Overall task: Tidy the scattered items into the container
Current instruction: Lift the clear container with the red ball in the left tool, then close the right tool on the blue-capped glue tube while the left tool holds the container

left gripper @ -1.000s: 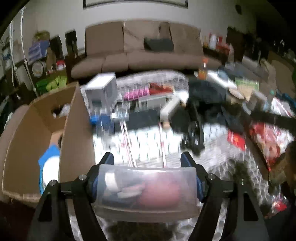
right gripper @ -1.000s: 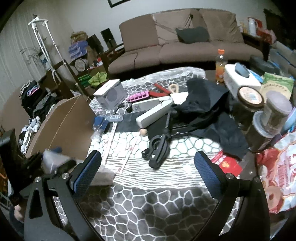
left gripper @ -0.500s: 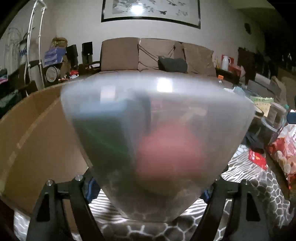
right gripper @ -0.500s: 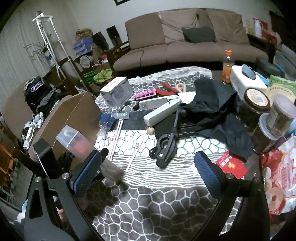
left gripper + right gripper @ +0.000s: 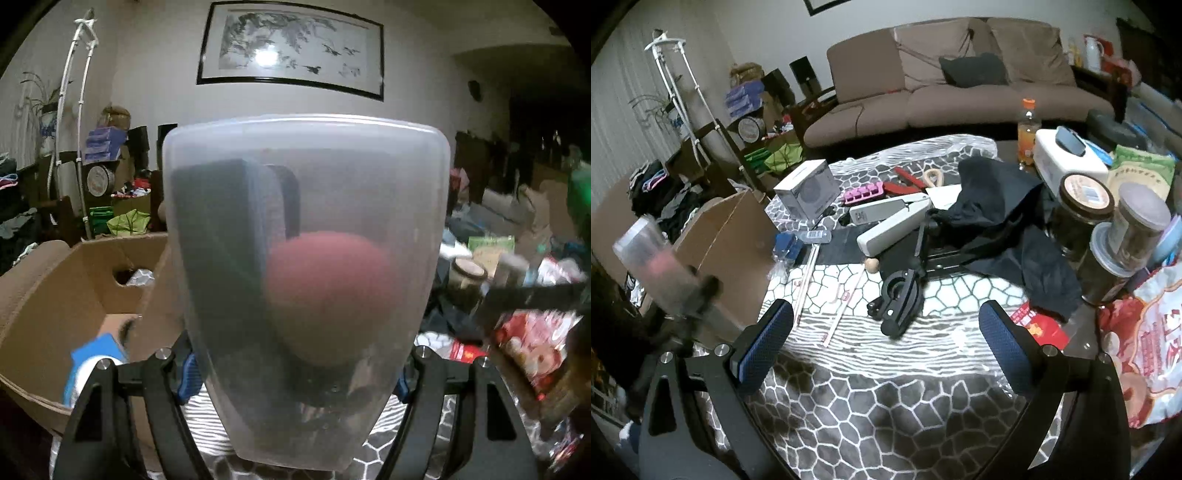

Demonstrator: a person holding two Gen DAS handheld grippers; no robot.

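My left gripper (image 5: 295, 373) is shut on a frosted clear plastic box (image 5: 303, 258) with a red ball and dark items inside. It holds the box tilted upright, filling the left wrist view. The same box (image 5: 653, 258) shows blurred at the left of the right wrist view, beside the open cardboard box (image 5: 727, 236). The cardboard box (image 5: 55, 295) lies to the left, with a blue-and-white item inside. My right gripper (image 5: 882, 339) is open and empty above the patterned table cover (image 5: 886, 398). Scattered items lie ahead: a black clamp (image 5: 897, 299), a white stapler (image 5: 894, 221).
A grey speaker box (image 5: 809, 192), pink strip (image 5: 864, 192), red pliers (image 5: 905, 181), black cloth (image 5: 997, 206), jars (image 5: 1086, 206), a snack bag (image 5: 1145, 339) and a white tissue box (image 5: 1067, 158) crowd the table. A sofa (image 5: 953, 88) stands behind.
My left gripper has lifted the plastic box and tipped it upright, toward the cardboard box. My right gripper has stayed open and moved slightly.
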